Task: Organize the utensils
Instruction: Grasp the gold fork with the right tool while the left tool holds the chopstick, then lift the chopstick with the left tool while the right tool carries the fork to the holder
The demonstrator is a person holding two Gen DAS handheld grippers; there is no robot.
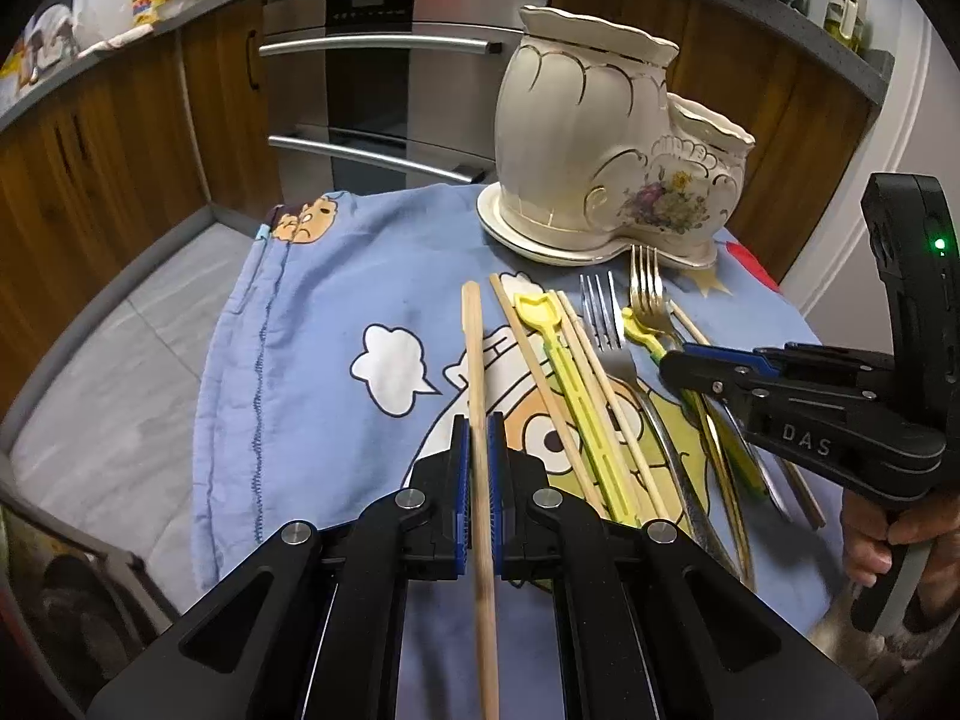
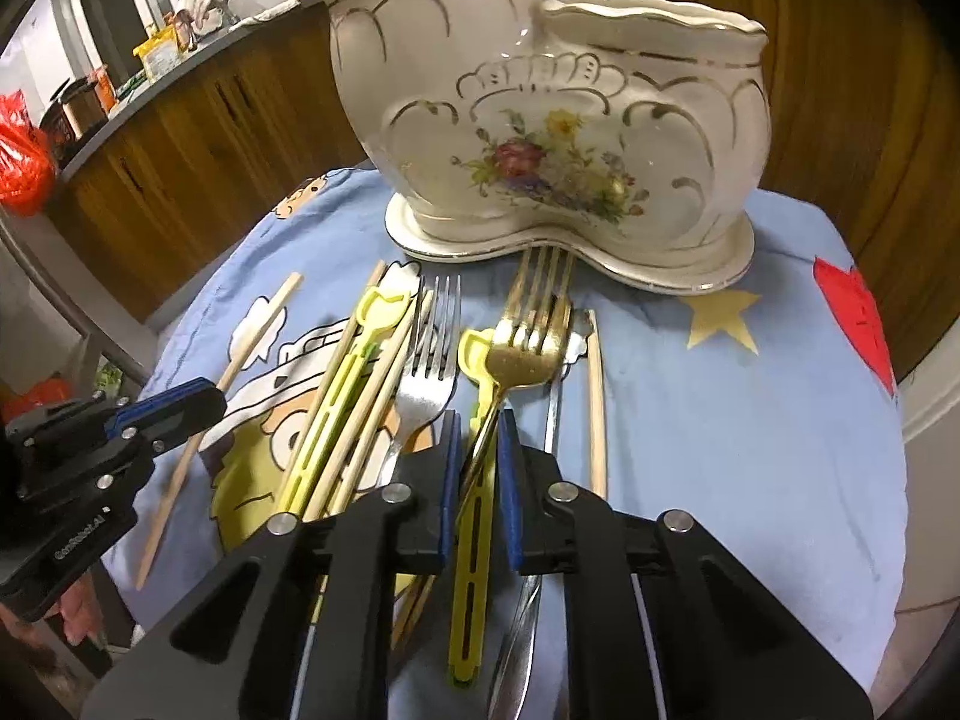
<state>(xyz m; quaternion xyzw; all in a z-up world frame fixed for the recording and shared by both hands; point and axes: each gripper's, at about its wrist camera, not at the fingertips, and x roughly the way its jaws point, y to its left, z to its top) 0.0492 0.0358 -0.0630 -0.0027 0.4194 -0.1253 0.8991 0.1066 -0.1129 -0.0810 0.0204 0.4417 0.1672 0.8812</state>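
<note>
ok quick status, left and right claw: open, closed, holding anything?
Left claw: closed on a wooden chopstick.
Right claw: closed around the gold fork handle; firm grip cannot be told.

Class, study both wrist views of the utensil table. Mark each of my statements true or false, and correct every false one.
1. The left gripper grips a wooden chopstick. True.
2. The ceramic holder already contains forks. False: none show in it; the utensils lie on the blue cloth.
3. The right gripper closes around the gold fork handle. True.
4. The silver fork stands upright. False: it lies flat.
</note>
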